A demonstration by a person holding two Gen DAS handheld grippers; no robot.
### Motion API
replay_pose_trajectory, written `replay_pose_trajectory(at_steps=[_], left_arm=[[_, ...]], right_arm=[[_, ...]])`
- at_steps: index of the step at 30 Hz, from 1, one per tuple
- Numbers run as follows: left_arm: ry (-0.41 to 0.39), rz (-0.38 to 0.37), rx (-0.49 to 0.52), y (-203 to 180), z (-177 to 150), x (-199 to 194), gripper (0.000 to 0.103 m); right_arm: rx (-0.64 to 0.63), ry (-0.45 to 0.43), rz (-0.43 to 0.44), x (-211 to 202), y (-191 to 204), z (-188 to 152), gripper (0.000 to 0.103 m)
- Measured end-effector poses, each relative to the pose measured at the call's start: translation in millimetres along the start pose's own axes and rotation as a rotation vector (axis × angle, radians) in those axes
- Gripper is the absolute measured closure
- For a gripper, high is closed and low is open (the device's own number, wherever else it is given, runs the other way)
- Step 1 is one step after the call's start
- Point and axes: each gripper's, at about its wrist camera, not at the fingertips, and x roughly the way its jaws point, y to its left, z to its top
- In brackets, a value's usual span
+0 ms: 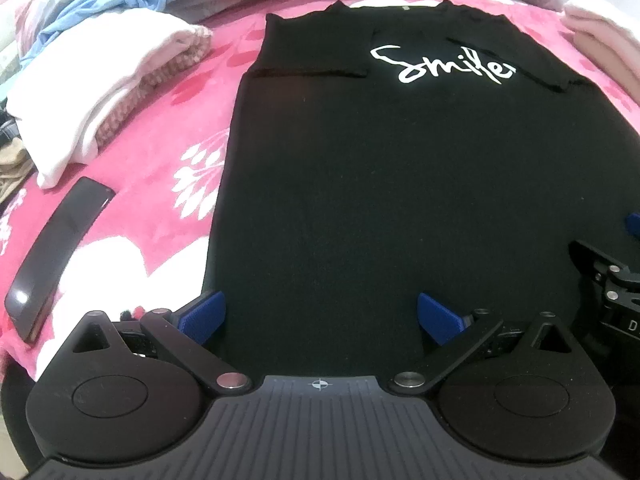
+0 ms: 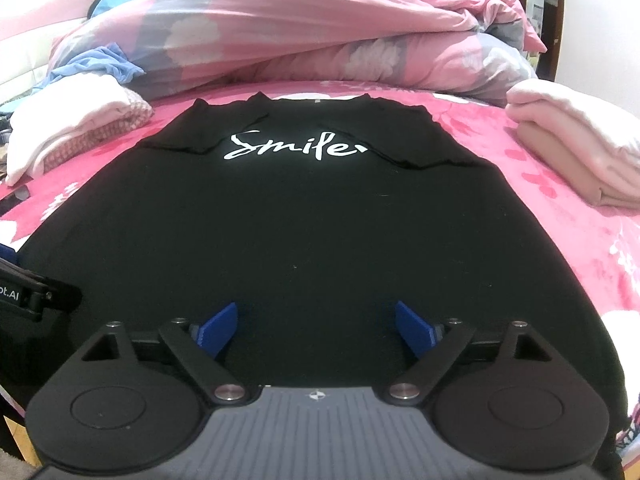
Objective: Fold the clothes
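A black T-shirt (image 1: 380, 168) (image 2: 304, 220) with white "Smile" lettering lies flat on the pink floral bedspread (image 1: 160, 128), both sleeves folded inward over the chest. My left gripper (image 1: 320, 316) hovers over the shirt's near left hem, its blue pads wide apart and holding nothing. My right gripper (image 2: 316, 328) stands over the near hem further right, blue pads spread with only flat fabric below them. The right gripper's body shows at the right edge of the left wrist view; the left one's body shows at the left edge of the right wrist view.
A dark phone (image 1: 60, 252) lies on the bedspread left of the shirt. Folded white-pink clothing (image 1: 104, 92) (image 2: 76, 128) sits at the back left, another folded pink stack (image 2: 580, 148) at the right. A bunched pink duvet (image 2: 320, 28) and a blue garment (image 2: 96, 64) lie behind.
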Motion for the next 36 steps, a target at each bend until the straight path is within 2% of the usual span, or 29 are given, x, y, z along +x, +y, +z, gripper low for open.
replay_pose_trajectory(at_steps=[36], left_arm=[[0.011,0.009,-0.007,-0.2,-0.8,-1.1,0.0]], right_arm=[[-0.005,0.002,-0.015,-3.9,1.0,-5.0,0.008]])
